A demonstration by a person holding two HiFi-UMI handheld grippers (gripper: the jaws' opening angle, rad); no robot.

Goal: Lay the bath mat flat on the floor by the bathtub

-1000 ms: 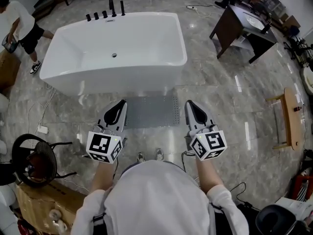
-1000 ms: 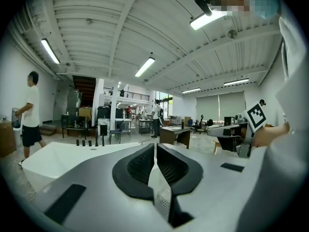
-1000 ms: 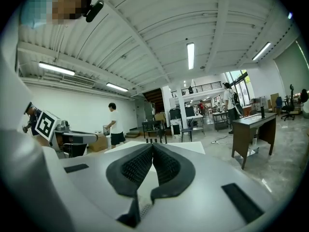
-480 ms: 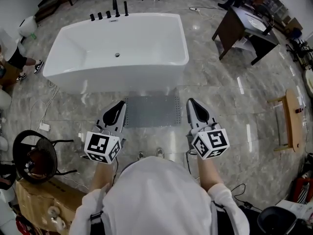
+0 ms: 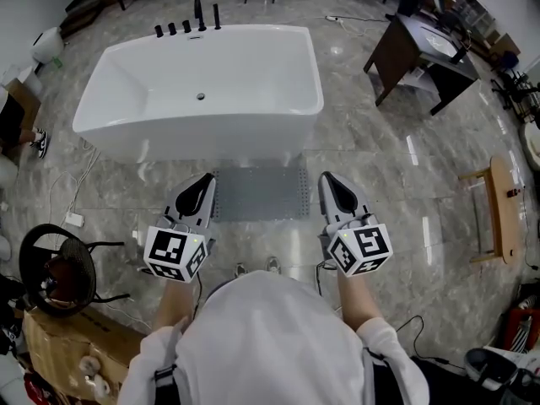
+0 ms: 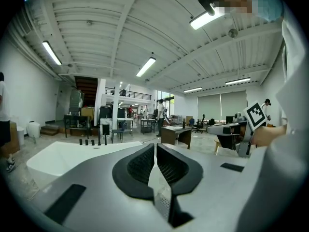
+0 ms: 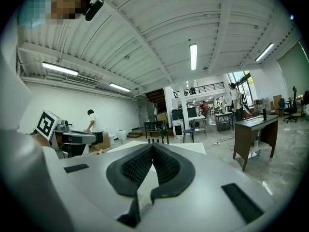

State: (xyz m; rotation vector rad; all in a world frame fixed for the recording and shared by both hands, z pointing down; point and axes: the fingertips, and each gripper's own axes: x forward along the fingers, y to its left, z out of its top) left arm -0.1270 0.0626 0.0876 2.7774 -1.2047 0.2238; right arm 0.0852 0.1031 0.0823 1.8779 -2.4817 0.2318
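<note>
Left gripper (image 6: 155, 151) is pinched shut on a thin edge of the grey, perforated, rectangular bath mat (image 5: 257, 192); I see a dotted strip of it caught between the black ribbed pads. My right gripper (image 7: 151, 151) is clamped the same way on the opposite edge. From the head view the mat spreads out as a flat rectangle between the two grippers, with its far edge just beside the near wall of the white oval bathtub (image 5: 198, 83). I cannot tell whether the mat touches the grey marble floor (image 5: 371, 167). Both grippers point level toward the tub. A dark wooden desk (image 5: 413, 53) stands well apart on the right.
</note>
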